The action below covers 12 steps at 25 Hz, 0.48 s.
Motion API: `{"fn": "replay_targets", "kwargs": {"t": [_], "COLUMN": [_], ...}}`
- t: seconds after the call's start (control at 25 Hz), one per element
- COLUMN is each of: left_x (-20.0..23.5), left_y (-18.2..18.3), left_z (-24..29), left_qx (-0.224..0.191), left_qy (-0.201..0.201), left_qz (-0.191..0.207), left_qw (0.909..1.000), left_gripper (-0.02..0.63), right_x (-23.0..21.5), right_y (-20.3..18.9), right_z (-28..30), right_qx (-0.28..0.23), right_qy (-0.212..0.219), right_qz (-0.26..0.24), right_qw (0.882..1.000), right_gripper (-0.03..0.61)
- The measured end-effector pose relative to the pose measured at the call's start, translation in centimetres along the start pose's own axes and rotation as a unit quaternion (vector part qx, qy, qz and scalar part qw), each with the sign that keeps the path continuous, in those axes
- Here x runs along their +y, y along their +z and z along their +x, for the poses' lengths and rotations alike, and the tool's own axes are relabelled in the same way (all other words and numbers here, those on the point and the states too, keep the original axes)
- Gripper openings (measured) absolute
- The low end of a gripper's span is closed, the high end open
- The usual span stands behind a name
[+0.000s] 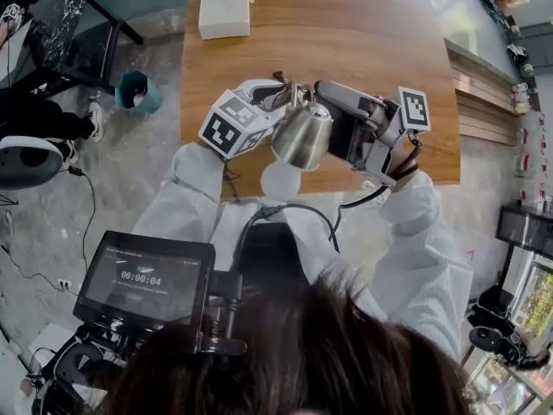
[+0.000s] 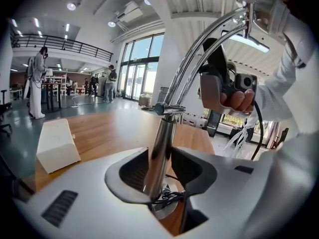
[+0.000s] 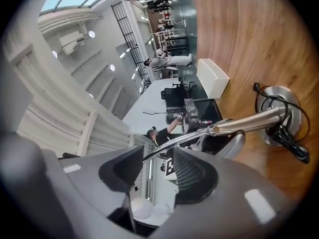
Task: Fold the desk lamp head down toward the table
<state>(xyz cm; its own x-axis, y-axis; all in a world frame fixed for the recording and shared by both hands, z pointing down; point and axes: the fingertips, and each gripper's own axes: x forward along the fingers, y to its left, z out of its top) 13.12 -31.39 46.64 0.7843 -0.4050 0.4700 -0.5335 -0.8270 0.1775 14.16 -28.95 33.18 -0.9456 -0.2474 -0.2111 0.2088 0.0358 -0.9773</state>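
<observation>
Widely parted jaws: left gripper (image 2: 159,167) straddles lamp post (image 2: 167,128), right gripper (image 3: 158,156), arm (image 3: 185,137).

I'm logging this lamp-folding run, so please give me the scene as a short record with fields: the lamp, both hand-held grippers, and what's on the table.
surface: wooden table
lamp head: metal shade, raised above the table, not yet folded down
lamp post: upright on its round base
left hand-held gripper: open, lamp post between its jaws
right hand-held gripper: open, thin lamp arm crosses the gap, not pinched
other: white box near the table's far end
</observation>
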Motion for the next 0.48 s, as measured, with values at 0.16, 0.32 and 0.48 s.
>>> {"fn": "replay_targets", "kwargs": {"t": [0.16, 0.32, 0.48], "left_x": [-0.6, -0.7, -0.8], "left_y": [-0.1, 0.0, 0.1], "left_z": [0.3, 0.2, 0.3], "left_qx": [0.014, 0.027, 0.04], "left_qy": [-0.014, -0.026, -0.042], "left_qz": [0.012, 0.018, 0.017], "left_qw": [0.9997, 0.9991, 0.9981], "left_gripper": [0.137, 0.135, 0.135], "right_x": [0.0, 0.2, 0.6], "right_y": [-0.3, -0.7, -0.8], "right_z": [0.4, 1.1, 1.0], "right_qx": [0.009, 0.013, 0.012], "right_qy": [0.01, 0.021, 0.021], "right_qz": [0.025, 0.039, 0.043], "right_qw": [1.0, 0.999, 0.999], "right_gripper": [0.166, 0.166, 0.156]}}
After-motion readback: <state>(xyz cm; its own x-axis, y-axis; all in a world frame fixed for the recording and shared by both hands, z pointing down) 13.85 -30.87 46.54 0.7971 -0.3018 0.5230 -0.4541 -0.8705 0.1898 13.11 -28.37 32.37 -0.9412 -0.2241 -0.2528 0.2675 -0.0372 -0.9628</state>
